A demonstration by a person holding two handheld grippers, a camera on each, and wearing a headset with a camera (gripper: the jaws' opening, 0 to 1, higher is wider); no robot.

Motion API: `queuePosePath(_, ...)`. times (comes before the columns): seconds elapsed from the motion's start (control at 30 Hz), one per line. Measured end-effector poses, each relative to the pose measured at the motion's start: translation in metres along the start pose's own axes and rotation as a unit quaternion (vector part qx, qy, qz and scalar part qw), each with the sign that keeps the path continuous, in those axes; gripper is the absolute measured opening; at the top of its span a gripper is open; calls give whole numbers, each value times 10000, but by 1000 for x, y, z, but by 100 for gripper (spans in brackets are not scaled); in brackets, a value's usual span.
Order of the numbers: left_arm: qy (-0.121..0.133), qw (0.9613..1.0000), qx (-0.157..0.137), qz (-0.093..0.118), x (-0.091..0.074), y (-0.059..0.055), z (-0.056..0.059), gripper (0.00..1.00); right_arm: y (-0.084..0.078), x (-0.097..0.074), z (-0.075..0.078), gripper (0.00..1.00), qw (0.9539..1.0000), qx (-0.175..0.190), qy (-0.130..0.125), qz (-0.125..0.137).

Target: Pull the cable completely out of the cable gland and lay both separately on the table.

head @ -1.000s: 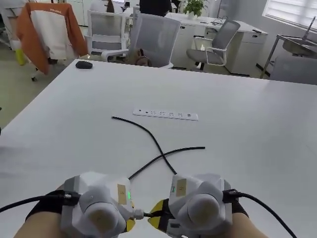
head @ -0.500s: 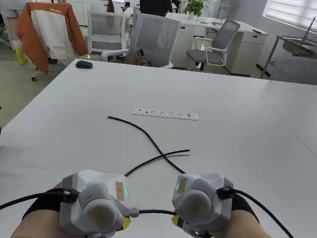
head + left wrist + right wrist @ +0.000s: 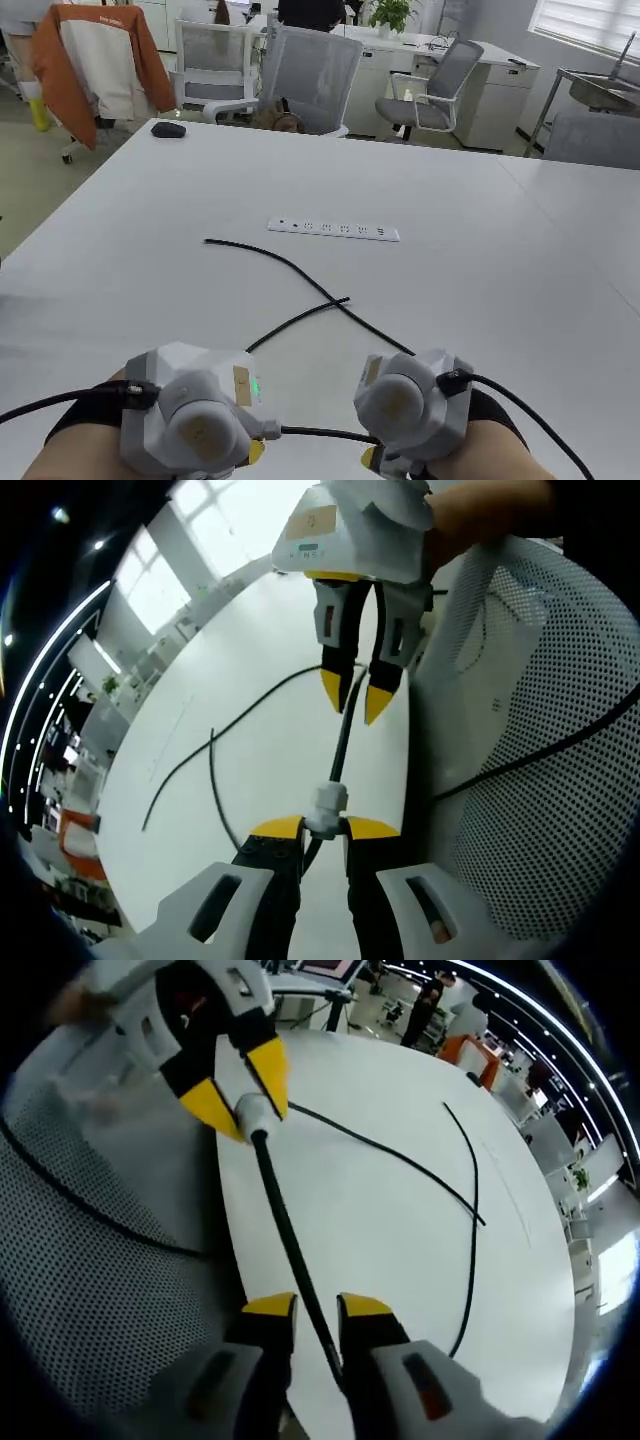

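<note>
the grippers have spread apart: a second ago the left gripper (image 3: pixel 325 828) and right gripper (image 3: pixel 318 1308) were almost nose to nose, now a bare stretch of black cable (image 3: pixel 322 434) runs between them. Right one drifted off to the right. On the table the cable's short tail and its far end both slid left

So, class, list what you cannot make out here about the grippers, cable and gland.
Head view: the jaws of the left gripper and right gripper, under their own housings and cut by the bottom edge.
Left gripper view: the cable behind the cable gland, hidden by the jaws.
Head view: the power strip markings, too small.
</note>
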State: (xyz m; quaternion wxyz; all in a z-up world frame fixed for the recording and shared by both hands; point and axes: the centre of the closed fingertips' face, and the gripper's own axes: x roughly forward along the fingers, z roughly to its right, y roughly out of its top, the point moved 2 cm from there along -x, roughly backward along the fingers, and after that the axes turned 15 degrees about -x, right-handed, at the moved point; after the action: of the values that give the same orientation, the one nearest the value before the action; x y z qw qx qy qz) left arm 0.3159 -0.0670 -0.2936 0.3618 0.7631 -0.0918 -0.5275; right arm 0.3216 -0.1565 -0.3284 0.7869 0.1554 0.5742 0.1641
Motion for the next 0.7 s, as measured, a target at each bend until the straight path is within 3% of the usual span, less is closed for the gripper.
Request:
queuePosePath(0.07,-10,10000,8,-7,1,0,0,17,9,-1,-1,14,9998,-73,42,170)
queuePosePath(0.17,2,10000,40,-17,1,0,0,17,39,-8,-3,15,9953,-134,60,959)
queuePosePath(0.23,3,10000,48,-13,1,0,0,17,49,-13,-3,14,9917,-61,76,1283)
queuePosePath(0.37,-12,9999,103,-25,2,0,1,17,52,-18,3,11,9901,-86,-61,1403)
queuePosePath(0.47,-32,9999,121,-9,2,1,2,17,61,-18,0,9,9860,-8,55,1669)
queuePosePath(0.7,-79,9998,201,-45,3,1,5,17,59,-12,-10,3,9890,-523,60,1380)
